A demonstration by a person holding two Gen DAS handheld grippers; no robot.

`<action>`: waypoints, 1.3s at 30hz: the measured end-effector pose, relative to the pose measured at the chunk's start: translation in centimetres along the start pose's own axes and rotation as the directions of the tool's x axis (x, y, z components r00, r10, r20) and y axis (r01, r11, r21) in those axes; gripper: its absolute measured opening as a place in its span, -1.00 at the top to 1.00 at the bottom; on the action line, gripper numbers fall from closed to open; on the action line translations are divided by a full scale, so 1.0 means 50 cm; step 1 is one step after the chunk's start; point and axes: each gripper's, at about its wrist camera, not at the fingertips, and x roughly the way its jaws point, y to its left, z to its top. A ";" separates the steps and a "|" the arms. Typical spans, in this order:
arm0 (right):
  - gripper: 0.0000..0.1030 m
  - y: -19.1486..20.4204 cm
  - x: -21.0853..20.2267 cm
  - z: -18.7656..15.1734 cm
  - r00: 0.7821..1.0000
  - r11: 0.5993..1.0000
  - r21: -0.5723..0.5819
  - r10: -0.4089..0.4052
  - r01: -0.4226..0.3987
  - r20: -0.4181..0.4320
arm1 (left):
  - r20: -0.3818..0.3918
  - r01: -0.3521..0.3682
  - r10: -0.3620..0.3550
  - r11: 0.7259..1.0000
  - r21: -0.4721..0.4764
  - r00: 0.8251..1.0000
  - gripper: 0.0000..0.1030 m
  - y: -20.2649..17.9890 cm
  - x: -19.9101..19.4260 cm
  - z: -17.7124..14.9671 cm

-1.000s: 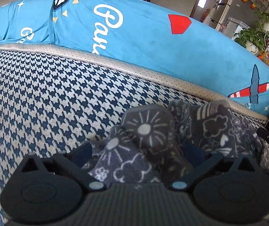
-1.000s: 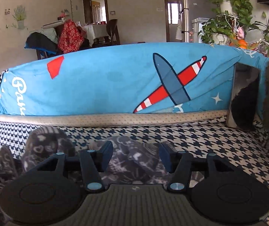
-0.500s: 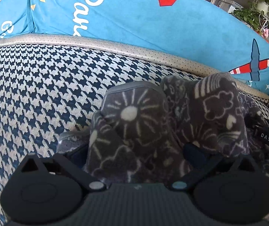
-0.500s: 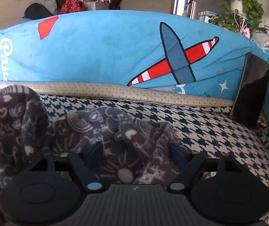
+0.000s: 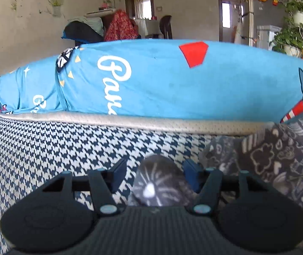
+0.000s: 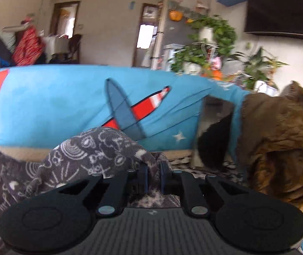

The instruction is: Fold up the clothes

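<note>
One grey patterned garment (image 5: 274, 159) lies bunched on the houndstooth sofa seat (image 5: 45, 148), near its back edge. The two grippers point slightly downward: left gripper (image 5: 154, 170) has been closing, half-wide around a fold; right gripper (image 6: 153, 175) has just clamped the fabric.

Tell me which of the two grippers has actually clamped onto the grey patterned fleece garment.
The right gripper: it pinches a fold of the grey patterned fleece garment. The left gripper, which has been closing, stands apart around a bulge of it, not pressing.
</note>
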 end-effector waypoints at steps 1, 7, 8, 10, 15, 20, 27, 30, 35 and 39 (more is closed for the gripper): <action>0.79 -0.021 -0.001 0.007 0.999 0.998 0.041 -0.045 0.044 0.005 | 0.017 0.021 -0.021 0.999 -0.035 1.000 -0.60 0.007 -0.011 0.009; 0.51 -0.090 0.014 0.011 0.984 0.976 0.136 -0.157 0.167 -0.083 | 0.026 0.110 -0.108 0.991 -0.077 0.994 -0.87 0.030 -0.022 0.035; 0.46 -0.094 0.011 0.011 0.986 0.975 0.159 -0.144 0.156 -0.081 | 0.010 0.108 -0.108 0.991 -0.076 0.994 -0.88 0.033 -0.022 0.031; 0.45 -0.091 -0.001 0.017 0.992 0.978 0.171 -0.114 0.123 -0.061 | -0.022 0.116 -0.119 0.988 -0.099 0.993 -0.90 0.043 -0.019 0.025; 0.24 -0.055 -0.043 0.026 0.999 0.989 0.148 0.022 -0.027 0.034 | -0.096 0.122 -0.144 0.971 -0.208 0.985 -0.97 0.088 -0.005 0.014; -0.06 -0.005 -0.088 0.038 0.987 0.994 0.033 0.098 -0.103 0.131 | -0.152 0.139 -0.189 0.947 -0.290 0.970 -0.99 0.128 0.004 0.005; -0.06 0.080 -0.121 0.037 0.863 0.863 0.002 0.505 -0.505 0.009 | -0.200 0.177 -0.254 0.924 -0.338 0.946 -0.99 0.153 0.000 -0.009; -0.07 0.126 -0.133 0.021 0.804 0.804 -0.025 0.592 -0.594 -0.052 | -0.221 0.215 -0.296 0.920 -0.327 0.929 -0.99 0.150 -0.004 -0.016; -0.32 0.183 -0.139 -0.003 0.798 0.794 -0.088 0.592 -0.602 -0.113 | -0.257 0.287 -0.357 0.918 -0.273 0.898 -1.00 0.137 -0.012 -0.026; -0.43 0.190 -0.131 -0.008 0.791 0.790 -0.071 0.598 -0.609 -0.128 | -0.296 0.367 -0.411 0.910 -0.194 0.862 -1.00 0.118 -0.022 -0.035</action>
